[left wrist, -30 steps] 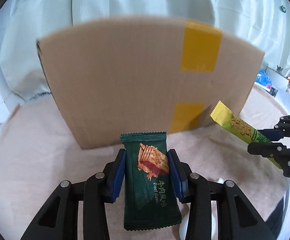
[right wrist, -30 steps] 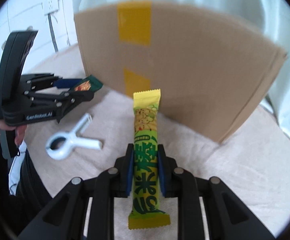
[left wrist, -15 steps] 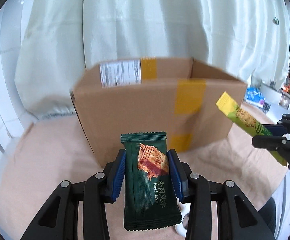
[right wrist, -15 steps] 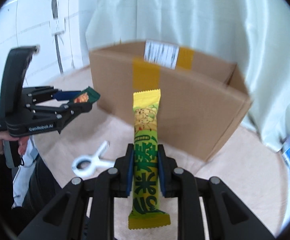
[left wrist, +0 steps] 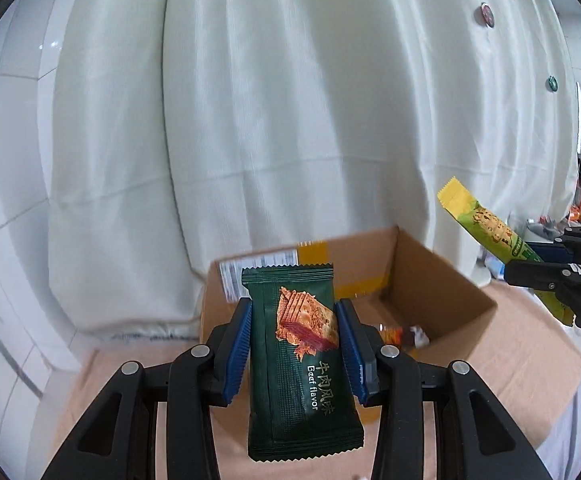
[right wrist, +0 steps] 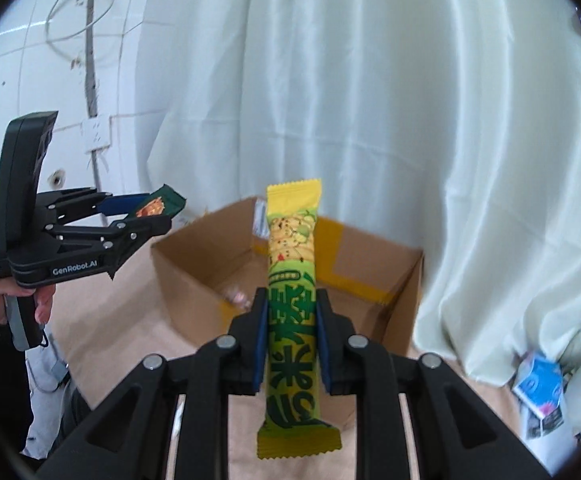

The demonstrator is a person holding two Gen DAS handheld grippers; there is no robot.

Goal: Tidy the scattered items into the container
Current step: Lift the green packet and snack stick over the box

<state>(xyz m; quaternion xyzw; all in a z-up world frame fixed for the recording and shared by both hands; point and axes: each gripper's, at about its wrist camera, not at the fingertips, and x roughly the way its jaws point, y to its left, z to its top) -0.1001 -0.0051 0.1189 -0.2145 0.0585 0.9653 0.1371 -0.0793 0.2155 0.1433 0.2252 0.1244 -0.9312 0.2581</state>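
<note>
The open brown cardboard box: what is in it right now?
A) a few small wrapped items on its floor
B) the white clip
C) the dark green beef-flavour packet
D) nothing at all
A: small wrapped items lie on the floor of the open brown cardboard box, seen from the left wrist.

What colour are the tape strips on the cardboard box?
Yellow tape strips, clearest in the right wrist view.

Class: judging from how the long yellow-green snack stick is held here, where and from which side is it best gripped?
Grip the yellow-green snack stick at mid-length, across its narrow width, jaws closing from both long edges, as the right gripper does. It is long, slim and flat, so a middle grip probably balances it.
</note>
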